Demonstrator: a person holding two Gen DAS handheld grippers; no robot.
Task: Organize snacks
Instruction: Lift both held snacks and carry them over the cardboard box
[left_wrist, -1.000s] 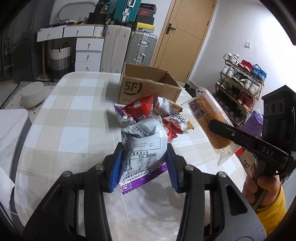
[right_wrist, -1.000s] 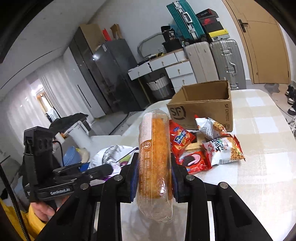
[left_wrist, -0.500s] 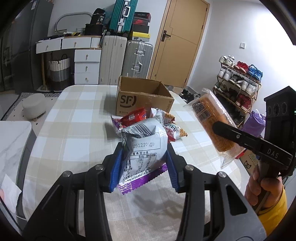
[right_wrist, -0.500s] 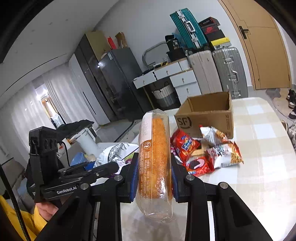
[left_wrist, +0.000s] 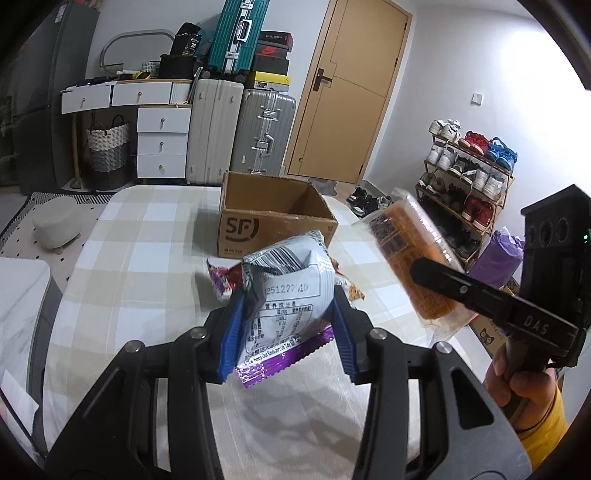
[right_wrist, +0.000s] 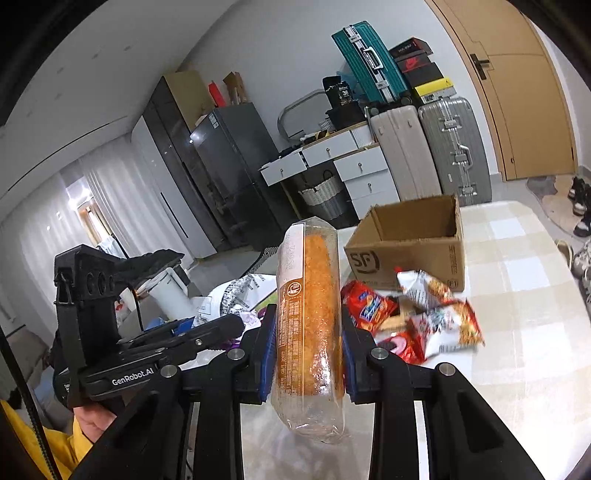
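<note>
My left gripper (left_wrist: 286, 328) is shut on a white and purple snack bag (left_wrist: 286, 299), held up above the checked table (left_wrist: 147, 280). My right gripper (right_wrist: 306, 350) is shut on a long clear-wrapped orange bread pack (right_wrist: 310, 314), also lifted; the same bread pack (left_wrist: 413, 258) shows at the right of the left wrist view. An open SF cardboard box (left_wrist: 273, 218) stands empty at the table's far side. A pile of red and white snack bags (right_wrist: 413, 317) lies in front of the box (right_wrist: 413, 243), partly hidden behind the held bag in the left wrist view.
Suitcases (left_wrist: 236, 129) and white drawers (left_wrist: 159, 140) stand behind the table beside a wooden door (left_wrist: 351, 92). A shoe rack (left_wrist: 469, 184) is at the right. A dark fridge (right_wrist: 221, 177) stands to the left. A hand in a yellow sleeve (left_wrist: 524, 384) holds the right gripper.
Both grippers have risen with their snacks still held. The table, box and snack pile now sit lower and farther below in both views.
</note>
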